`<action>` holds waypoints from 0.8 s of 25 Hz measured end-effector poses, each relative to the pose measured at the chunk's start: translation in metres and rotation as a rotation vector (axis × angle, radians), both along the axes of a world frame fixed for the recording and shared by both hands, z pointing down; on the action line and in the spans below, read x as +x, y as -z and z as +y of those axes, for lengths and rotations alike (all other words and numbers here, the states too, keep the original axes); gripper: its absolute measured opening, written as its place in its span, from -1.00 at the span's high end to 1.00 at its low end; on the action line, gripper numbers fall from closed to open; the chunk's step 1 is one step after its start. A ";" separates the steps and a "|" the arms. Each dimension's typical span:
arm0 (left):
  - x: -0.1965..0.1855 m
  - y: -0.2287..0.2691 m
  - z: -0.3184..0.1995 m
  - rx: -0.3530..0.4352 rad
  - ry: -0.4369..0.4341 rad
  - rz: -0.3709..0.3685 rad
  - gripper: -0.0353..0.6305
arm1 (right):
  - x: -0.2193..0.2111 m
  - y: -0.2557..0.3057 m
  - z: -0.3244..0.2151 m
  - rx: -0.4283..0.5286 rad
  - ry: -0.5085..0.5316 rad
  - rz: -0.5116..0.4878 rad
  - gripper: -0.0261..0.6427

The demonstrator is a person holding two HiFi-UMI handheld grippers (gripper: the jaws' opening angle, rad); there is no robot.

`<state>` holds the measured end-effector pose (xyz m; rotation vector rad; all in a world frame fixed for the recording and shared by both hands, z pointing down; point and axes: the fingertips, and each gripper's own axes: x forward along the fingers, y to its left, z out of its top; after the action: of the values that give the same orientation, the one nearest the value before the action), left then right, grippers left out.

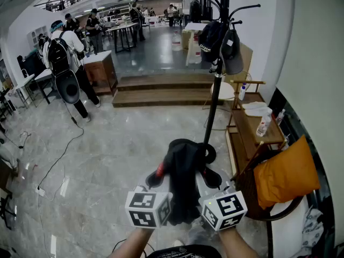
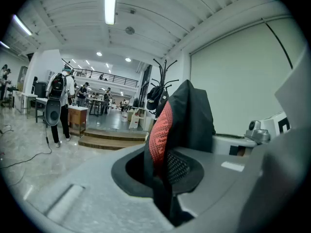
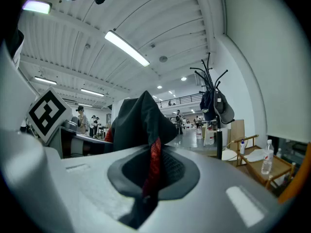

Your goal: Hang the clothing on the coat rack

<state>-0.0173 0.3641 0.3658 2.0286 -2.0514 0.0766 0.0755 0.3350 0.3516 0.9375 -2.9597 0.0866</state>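
**Light and picture quality**

Indoor hall, evenly bright, lit from overhead. Tube light (image 2: pixel 111 4) blows out to pure white in the left gripper view; ceiling strip (image 3: pixel 126 47) does the same in the right gripper view. Polished floor (image 1: pixel 107 155) shows a pale sheen, and shadows are soft. Black garment (image 1: pixel 183 181) reads as a dark mass with little fold detail. The near foreground of both gripper views is soft. Strong fisheye: walls bow, and the gripper views have black vignetted corners.
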 end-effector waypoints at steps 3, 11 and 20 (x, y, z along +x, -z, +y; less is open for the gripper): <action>0.000 0.000 0.001 -0.002 0.005 0.005 0.80 | -0.002 0.000 0.003 0.002 0.011 0.003 0.85; 0.000 -0.001 -0.006 0.003 0.012 0.012 0.80 | -0.002 0.001 -0.004 0.005 0.020 -0.008 0.85; 0.006 0.002 -0.043 -0.002 0.006 0.018 0.80 | 0.002 0.002 -0.041 -0.001 0.016 -0.015 0.85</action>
<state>-0.0118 0.3215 0.3640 2.0146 -2.0461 0.0594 0.0774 0.2942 0.3495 0.9164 -2.9800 0.0943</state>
